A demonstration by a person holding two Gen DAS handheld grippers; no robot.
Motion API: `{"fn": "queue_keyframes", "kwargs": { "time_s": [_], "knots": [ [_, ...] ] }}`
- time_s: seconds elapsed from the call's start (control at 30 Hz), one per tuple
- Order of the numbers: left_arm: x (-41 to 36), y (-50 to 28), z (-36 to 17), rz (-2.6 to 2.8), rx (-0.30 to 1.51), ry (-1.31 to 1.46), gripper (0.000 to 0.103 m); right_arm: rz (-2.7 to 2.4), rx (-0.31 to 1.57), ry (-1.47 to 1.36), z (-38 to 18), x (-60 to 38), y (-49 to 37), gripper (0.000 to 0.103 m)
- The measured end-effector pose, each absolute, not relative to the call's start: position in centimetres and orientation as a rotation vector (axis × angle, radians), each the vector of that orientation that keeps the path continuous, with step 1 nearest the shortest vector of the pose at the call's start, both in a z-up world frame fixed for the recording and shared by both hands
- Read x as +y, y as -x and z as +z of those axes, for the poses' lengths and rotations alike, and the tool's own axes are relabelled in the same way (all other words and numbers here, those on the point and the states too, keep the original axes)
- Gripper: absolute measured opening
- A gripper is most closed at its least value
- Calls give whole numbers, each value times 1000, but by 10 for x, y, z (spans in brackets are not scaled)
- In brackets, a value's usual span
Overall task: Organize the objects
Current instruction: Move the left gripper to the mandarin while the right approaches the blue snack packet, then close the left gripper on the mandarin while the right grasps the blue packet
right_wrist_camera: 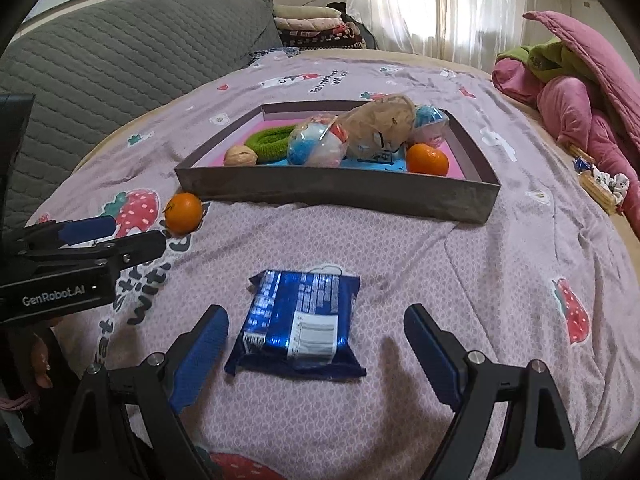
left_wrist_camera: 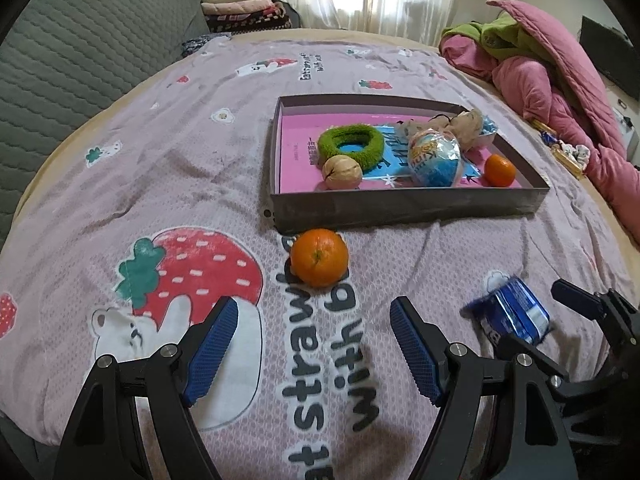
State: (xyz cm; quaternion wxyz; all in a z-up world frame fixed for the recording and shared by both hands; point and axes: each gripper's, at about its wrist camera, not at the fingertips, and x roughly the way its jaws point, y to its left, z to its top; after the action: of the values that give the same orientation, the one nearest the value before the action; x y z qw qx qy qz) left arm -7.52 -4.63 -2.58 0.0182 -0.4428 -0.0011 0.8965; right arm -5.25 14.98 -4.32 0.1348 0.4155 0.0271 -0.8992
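Note:
An orange (left_wrist_camera: 319, 257) lies on the bedspread just in front of the grey box (left_wrist_camera: 404, 206). My left gripper (left_wrist_camera: 314, 316) is open a little short of it, jaws wide, nothing between them. A blue snack packet (right_wrist_camera: 298, 322) lies flat on the bedspread, and my right gripper (right_wrist_camera: 316, 330) stands open with its fingers on either side of the packet, pads not touching it. The box (right_wrist_camera: 340, 190) holds a walnut (left_wrist_camera: 342, 172), a green ring (left_wrist_camera: 352, 142), a wrapped ball (left_wrist_camera: 438, 158), a small orange (left_wrist_camera: 500, 170) and a beige bag (right_wrist_camera: 380, 124).
A pink and green quilt (left_wrist_camera: 540, 64) is heaped at the right of the bed, with small wrapped items (left_wrist_camera: 564, 152) beside it. A grey quilted headboard (left_wrist_camera: 80, 52) lies to the left, folded blankets (left_wrist_camera: 244, 8) at the back. A person's hand (right_wrist_camera: 40, 360) shows at the lower left.

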Motion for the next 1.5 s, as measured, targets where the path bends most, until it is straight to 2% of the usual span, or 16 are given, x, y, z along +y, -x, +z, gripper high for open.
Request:
{"fn": "queue_keyframes", "kwargs": {
  "time_s": [0.63, 0.83, 0.93, 1.1, 1.23, 1.4, 1.47, 1.5],
  "knots": [
    [-39, 115, -42, 2796, -15, 1408, 79, -2585, 147, -1257, -61, 143, 64, 89],
    [-36, 122, -50, 2779, -18, 1422, 79, -2566, 156, -1260, -63, 139, 63, 78],
    [-33, 125, -52, 2779, -15, 1421, 72, -2555, 162, -1258, -63, 137, 63, 72],
    [-32, 127, -55, 2780, -21, 1427, 68, -2546, 172, -1254, -63, 136, 61, 64],
    [-31, 129, -55, 2786, -24, 1413, 62, -2547, 191, -1252, -64, 133, 60, 63],
    [-29, 129, -55, 2792, -12, 1397, 50, -2534, 187, -1248, -64, 135, 60, 57],
    [-28, 128, -55, 2797, 2, 1388, 39, -2529, 179, -1245, -64, 136, 60, 57],
    [-29, 128, -54, 2796, 2, 1385, 38, -2527, 177, -1244, -64, 137, 61, 57]
  ]
}}
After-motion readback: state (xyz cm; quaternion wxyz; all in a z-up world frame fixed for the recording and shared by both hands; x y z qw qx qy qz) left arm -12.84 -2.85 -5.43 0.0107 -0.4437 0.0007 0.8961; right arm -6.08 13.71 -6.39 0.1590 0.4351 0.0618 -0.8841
